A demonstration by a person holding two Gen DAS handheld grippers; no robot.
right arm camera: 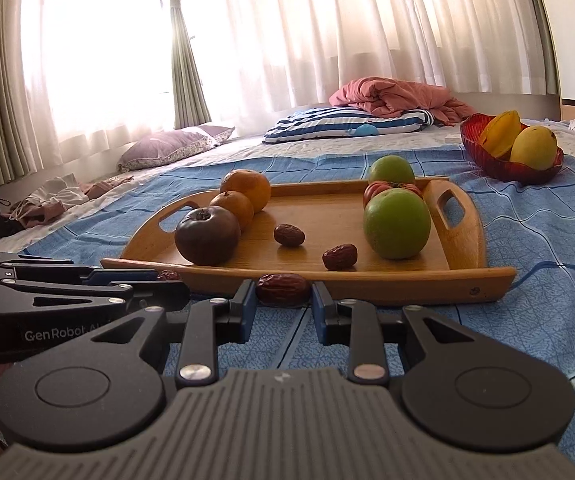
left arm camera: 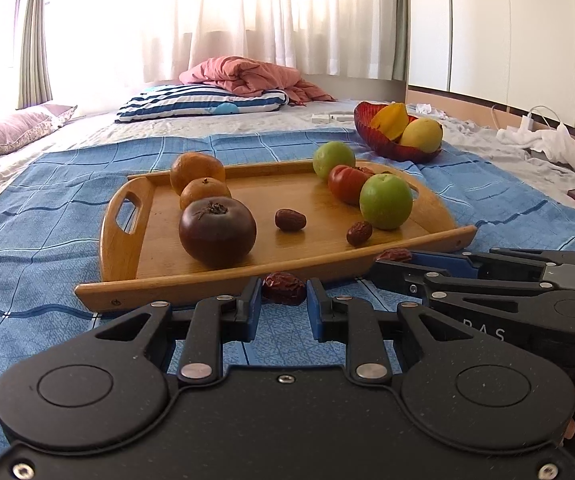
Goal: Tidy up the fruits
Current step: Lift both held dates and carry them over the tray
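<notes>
A wooden tray (left arm camera: 427,216) lies on a blue checked sheet. It carries two oranges (left arm camera: 197,172), a dark tomato (left arm camera: 217,232), two green apples (left arm camera: 385,200), a red tomato (left arm camera: 347,184) and two loose red dates (left arm camera: 290,220). Just in front of the tray's near rim, my left gripper (left arm camera: 283,295) is shut on a wrinkled red date (left arm camera: 283,287). Beside it on the right, my right gripper (left arm camera: 387,263) (right arm camera: 283,298) is shut on another date (right arm camera: 283,289) (left arm camera: 393,255). In the right wrist view my left gripper (right arm camera: 167,281) lies at the left with its date (right arm camera: 169,275) partly hidden.
A red glass bowl (left arm camera: 387,144) holding a mango (left arm camera: 421,134) and a starfruit stands beyond the tray's right end. Farther back on the bed lie a striped pillow (left arm camera: 199,102), a pink quilt (left arm camera: 247,76) and a purple pillow (right arm camera: 175,148). White cloth and cables (left arm camera: 547,136) lie at the right.
</notes>
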